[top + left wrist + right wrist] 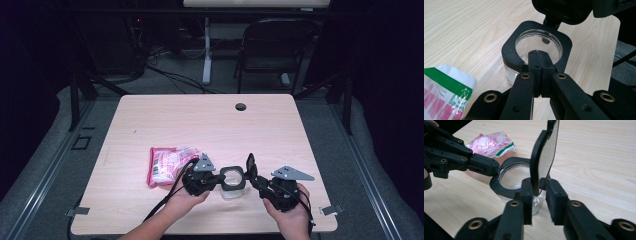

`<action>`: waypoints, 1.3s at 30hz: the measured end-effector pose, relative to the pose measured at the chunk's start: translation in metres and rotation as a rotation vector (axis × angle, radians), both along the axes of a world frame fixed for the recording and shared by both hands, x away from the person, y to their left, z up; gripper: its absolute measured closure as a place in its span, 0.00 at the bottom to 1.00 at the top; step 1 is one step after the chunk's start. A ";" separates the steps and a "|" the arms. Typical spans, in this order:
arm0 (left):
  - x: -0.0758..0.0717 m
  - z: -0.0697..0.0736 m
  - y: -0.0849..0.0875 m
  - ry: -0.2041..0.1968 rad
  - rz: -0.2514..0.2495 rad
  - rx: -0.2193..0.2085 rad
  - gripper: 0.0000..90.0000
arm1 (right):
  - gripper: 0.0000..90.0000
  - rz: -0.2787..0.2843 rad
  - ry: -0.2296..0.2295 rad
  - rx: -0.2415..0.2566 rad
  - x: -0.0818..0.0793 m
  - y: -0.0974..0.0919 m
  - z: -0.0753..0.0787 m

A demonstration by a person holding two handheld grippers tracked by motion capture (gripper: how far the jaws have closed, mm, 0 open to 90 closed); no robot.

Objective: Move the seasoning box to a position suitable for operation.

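While the left gripper [216, 176] clamps its fingers [541, 65] together on the near rim of the clear glass jar with the square black collar [537, 47], the right gripper [254, 176] holds the jar's hinged black lid [543, 157] between its fingers [527, 192]; the left pad seems to touch the lid face, the right pad stands just off it, so not clamped yet. Jar sits near the front edge of the light wooden counter [200, 125], about mid-width, between the two grippers, just right of the crinkled pink-and-white plastic packet with a green stripe [167, 164].

Step in hand, as I judge it: swinging the lid open, or holding it open, while the jar is steadied. To do it well: keep the left grip firm on the collar so the jar does not tip or slide, let the right fingers pinch the lid's free edge squarely, follow the hinge arc rather than pull straight, stay clear of the mouth.

Orientation: jar upright, mouth facing up, its axis vertical. Lid stands nearly upright on its hinge at the right side of the collar, edge-on in the right gripper view, long axis pointing up.
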State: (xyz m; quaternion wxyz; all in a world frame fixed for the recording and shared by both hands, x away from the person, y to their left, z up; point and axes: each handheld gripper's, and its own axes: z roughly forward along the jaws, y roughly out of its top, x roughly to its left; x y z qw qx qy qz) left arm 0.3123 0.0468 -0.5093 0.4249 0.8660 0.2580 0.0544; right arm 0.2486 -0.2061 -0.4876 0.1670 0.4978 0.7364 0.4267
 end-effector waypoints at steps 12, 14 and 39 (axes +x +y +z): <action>0.000 0.000 0.000 0.000 0.000 -0.001 1.00 | 0.92 0.002 0.012 -0.008 -0.001 -0.001 0.000; 0.000 0.000 0.000 0.000 0.000 -0.001 1.00 | 0.92 0.001 0.014 -0.007 0.000 -0.001 0.000; 0.000 -0.001 0.001 0.010 0.004 -0.019 1.00 | 0.79 -0.007 0.021 0.010 0.003 0.000 -0.006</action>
